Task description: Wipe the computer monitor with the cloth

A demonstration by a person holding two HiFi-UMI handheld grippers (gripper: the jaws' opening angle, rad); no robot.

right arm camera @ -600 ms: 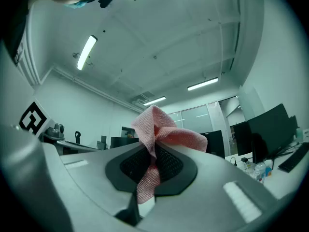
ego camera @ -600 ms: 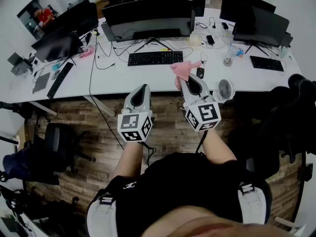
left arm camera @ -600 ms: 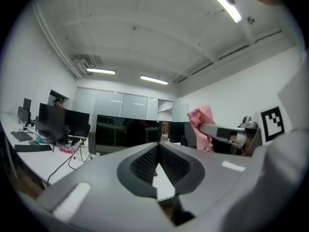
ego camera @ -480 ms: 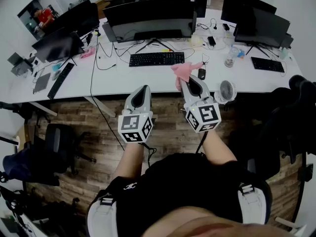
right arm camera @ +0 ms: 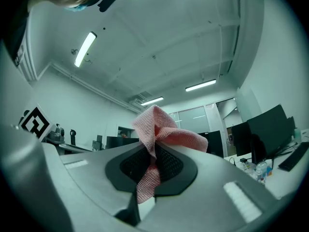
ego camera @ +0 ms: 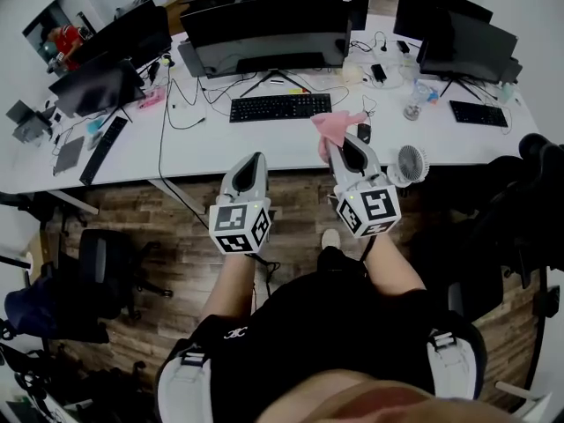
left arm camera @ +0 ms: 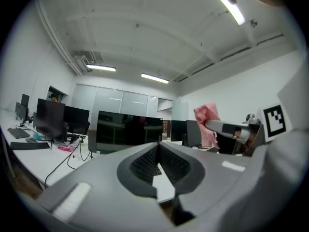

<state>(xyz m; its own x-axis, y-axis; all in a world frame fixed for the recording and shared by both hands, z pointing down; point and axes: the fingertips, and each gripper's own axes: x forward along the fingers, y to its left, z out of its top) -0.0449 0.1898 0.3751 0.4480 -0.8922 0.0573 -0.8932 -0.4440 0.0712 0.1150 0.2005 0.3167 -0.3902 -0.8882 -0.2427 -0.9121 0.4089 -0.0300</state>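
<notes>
A wide curved black monitor (ego camera: 264, 25) stands at the back of the white desk (ego camera: 229, 144), with a black keyboard (ego camera: 279, 107) in front of it. My right gripper (ego camera: 339, 144) is shut on a pink cloth (ego camera: 337, 124), which bunches above the jaw tips near the desk's front edge; in the right gripper view the pink cloth (right arm camera: 157, 134) sticks up between the closed jaws. My left gripper (ego camera: 250, 167) is shut and holds nothing, just short of the desk. In the left gripper view the monitor (left arm camera: 129, 135) faces my left gripper (left arm camera: 158, 148).
More monitors (ego camera: 463, 38) stand at the right and left (ego camera: 97, 82). A small white fan (ego camera: 405, 161), a black mouse (ego camera: 363, 132), a plastic bottle (ego camera: 414, 100) and cables lie on the desk. Office chairs (ego camera: 101, 263) stand on the wooden floor.
Both grippers have edged slightly forward toward the desk; the pink cloth stays clamped in the right one.
</notes>
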